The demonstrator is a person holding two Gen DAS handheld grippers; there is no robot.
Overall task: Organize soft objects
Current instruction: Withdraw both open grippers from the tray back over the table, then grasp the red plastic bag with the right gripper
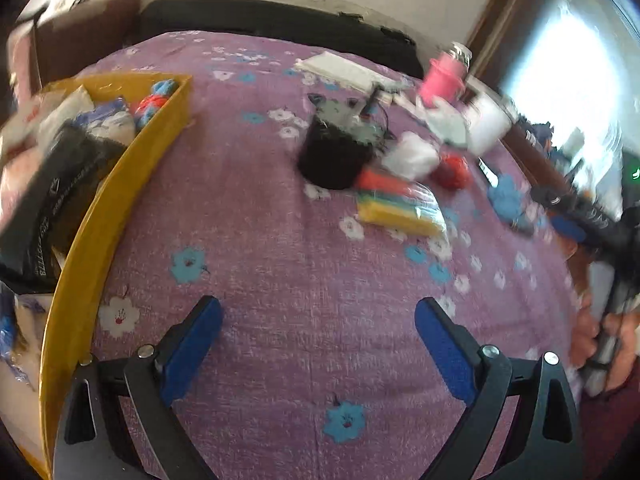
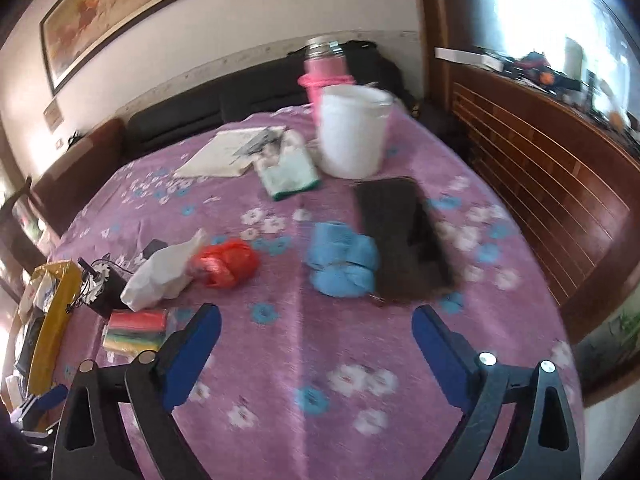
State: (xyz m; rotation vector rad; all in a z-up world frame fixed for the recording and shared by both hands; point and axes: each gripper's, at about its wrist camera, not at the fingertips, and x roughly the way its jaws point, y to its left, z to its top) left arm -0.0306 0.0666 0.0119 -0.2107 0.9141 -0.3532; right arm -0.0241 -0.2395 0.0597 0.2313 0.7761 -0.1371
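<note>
My left gripper (image 1: 318, 312) hangs open over bare purple bedspread, nothing between its blue pads. To its left stands a yellow box (image 1: 120, 184) holding several soft items. Farther off lie a sponge pack (image 1: 400, 208), a white bag (image 1: 410, 156) and a red bag (image 1: 452, 170). My right gripper (image 2: 316, 318) is open and empty above the bedspread. Just beyond it lies a blue soft bundle (image 2: 344, 258). Left of that sit the red bag (image 2: 226, 262), the white bag (image 2: 164, 276) and the sponge pack (image 2: 134, 330).
A black pot with a grey lid (image 1: 338, 148) stands mid-bed. A white bucket (image 2: 352, 132), a pink flask (image 2: 324, 68), a folded green cloth (image 2: 288, 174), papers (image 2: 228, 152) and a black flat case (image 2: 400, 240) lie farther back. A wooden headboard (image 2: 540, 184) borders the right side.
</note>
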